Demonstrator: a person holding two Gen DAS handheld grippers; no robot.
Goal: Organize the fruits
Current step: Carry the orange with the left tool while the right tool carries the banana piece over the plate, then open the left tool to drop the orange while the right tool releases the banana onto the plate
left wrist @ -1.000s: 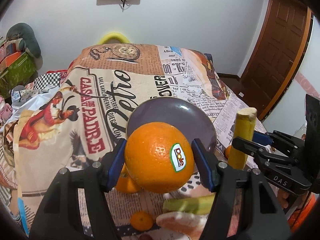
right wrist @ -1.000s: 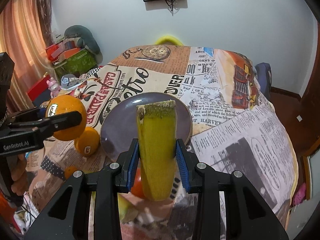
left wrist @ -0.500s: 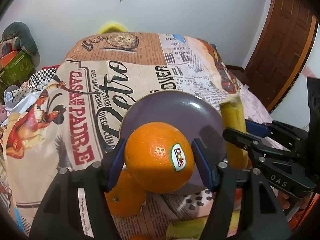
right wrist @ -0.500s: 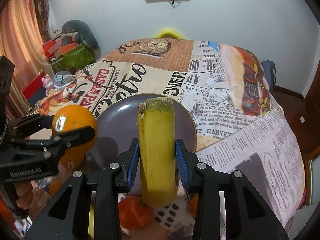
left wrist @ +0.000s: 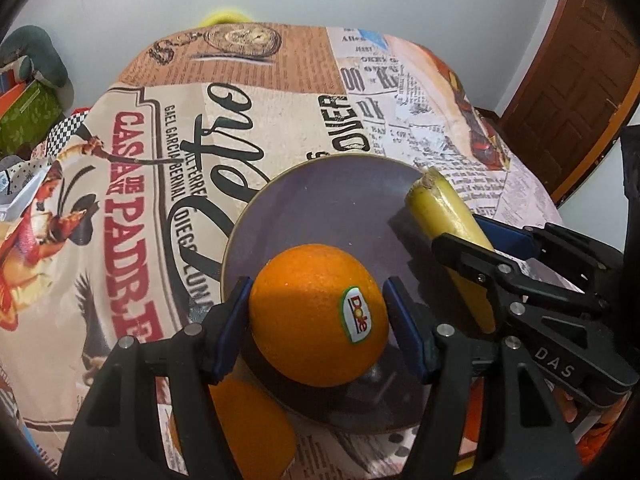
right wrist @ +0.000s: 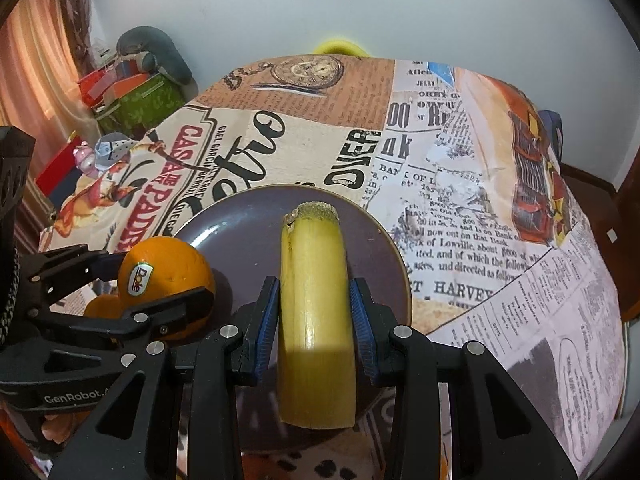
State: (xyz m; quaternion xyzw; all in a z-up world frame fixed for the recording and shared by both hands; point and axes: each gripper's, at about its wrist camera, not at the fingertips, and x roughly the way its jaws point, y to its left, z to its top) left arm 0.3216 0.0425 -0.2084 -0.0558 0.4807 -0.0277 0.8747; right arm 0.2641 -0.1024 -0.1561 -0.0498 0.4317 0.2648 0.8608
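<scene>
My left gripper (left wrist: pixel 318 320) is shut on a large orange (left wrist: pixel 319 315) with a Dole sticker, held over the near left part of a dark purple plate (left wrist: pixel 332 204). My right gripper (right wrist: pixel 314 320) is shut on a yellow banana piece (right wrist: pixel 314 304) with a cut end, held over the same plate (right wrist: pixel 248 236). The banana (left wrist: pixel 448 216) and right gripper show at the right of the left wrist view. The orange (right wrist: pixel 166 272) and left gripper show at the left of the right wrist view.
The plate lies on a table with a newspaper-print cloth (left wrist: pixel 140 184). A second orange (left wrist: pixel 252 428) sits on the cloth just left of the plate, below my left gripper. Boxes and clutter (right wrist: pixel 128 92) stand beyond the table's far left. A wooden door (left wrist: pixel 576 60) is at the right.
Both grippers have moved forward and down over the plate with their fruit. The orange and the banana piece now hang above the plate's surface, closer together.
</scene>
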